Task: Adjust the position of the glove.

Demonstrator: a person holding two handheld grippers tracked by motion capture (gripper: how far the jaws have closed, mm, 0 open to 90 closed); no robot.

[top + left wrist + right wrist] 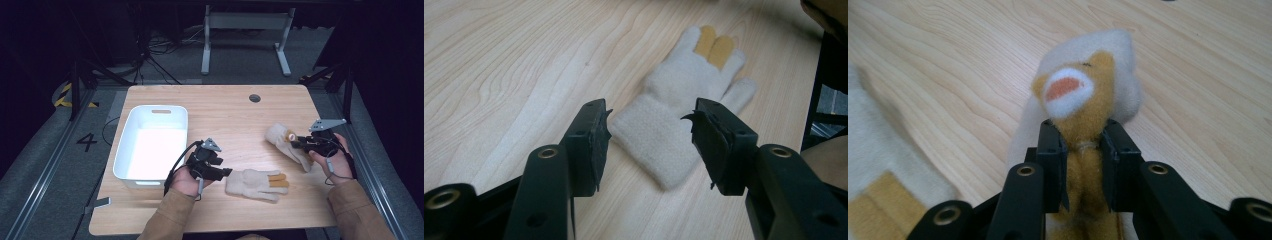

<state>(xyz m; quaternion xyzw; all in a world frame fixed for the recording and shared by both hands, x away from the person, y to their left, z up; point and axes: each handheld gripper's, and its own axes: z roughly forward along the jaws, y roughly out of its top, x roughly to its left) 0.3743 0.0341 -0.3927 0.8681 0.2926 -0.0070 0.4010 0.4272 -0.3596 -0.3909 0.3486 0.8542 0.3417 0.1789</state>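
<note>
A cream knitted glove [252, 184] with tan fingers lies flat near the table's front edge. My left gripper [226, 172] sits just left of its cuff. In the left gripper view the jaws of the left gripper [649, 117] stand apart on either side of the cuff of that glove [674, 95], not pressing it. A second cream glove [280, 137] with a tan plush patch hangs at the right, slightly above the table. My right gripper [296, 143] is shut on it. In the right gripper view the right gripper [1083, 135] pinches the tan part of the second glove [1083, 90].
A white plastic bin [131, 120] stands on the left of the wooden table [225, 110]. A round cable hole [254, 98] sits near the far edge. Beyond the table are a desk frame and cables on the floor.
</note>
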